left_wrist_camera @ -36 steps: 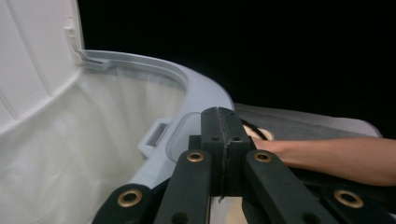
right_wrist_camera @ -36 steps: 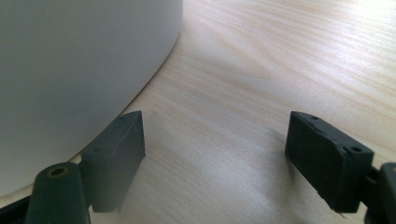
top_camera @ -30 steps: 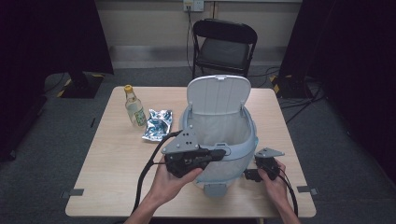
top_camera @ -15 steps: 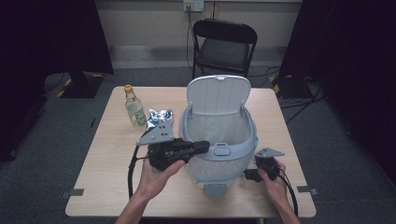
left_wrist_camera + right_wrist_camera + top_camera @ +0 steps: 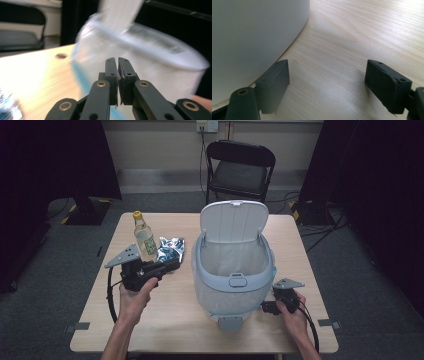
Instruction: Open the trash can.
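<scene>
A white bin (image 5: 234,275) with a pale blue rim and its lid raised stands in the middle of the table. My left gripper (image 5: 173,265) hovers left of the bin, pointing at it, just in front of a crumpled foil bag (image 5: 170,248). In the left gripper view the gripper (image 5: 117,60) is shut with nothing between the jaws, and the bin (image 5: 160,60) is blurred ahead. My right gripper (image 5: 266,307) rests low by the bin's front right side. In the right gripper view it (image 5: 327,72) stands wide open over bare wood beside the bin wall (image 5: 249,37).
A glass bottle (image 5: 144,238) with a yellow cap stands upright behind the left gripper, next to the foil bag. The wooden table (image 5: 165,320) has bare room at its front left. A black folding chair (image 5: 239,167) stands beyond the far edge.
My left gripper has pulled back leftward from the bin's front rim to a spot near the foil bag. The right gripper has stayed in place.
</scene>
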Motion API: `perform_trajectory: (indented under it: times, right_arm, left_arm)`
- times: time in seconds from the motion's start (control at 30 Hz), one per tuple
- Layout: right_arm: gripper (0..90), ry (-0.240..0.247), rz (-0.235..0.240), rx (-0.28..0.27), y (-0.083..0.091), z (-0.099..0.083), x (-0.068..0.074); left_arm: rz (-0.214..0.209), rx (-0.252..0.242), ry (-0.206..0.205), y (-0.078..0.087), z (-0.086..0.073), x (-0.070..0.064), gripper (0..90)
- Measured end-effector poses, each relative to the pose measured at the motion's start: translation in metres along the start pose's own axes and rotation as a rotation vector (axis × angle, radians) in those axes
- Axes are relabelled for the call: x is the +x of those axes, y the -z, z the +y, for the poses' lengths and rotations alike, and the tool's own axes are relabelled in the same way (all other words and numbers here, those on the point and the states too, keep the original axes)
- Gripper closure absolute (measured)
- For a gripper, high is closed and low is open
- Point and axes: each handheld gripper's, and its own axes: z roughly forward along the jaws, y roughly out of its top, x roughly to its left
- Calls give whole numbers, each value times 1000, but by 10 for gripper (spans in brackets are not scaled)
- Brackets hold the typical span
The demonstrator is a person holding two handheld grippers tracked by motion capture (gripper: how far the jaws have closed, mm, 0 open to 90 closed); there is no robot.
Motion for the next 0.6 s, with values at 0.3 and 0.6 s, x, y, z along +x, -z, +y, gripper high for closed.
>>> perform_trajectory:
  times: [0.3, 0.6]
  right_arm:
    - [191, -1, 0, 0, 0, 0, 0]
    - [191, -1, 0, 0, 0, 0, 0]
  left_arm:
    - [140, 116, 80, 4, -46, 64, 833]
    - [286, 238, 149, -9, -74, 121, 627]
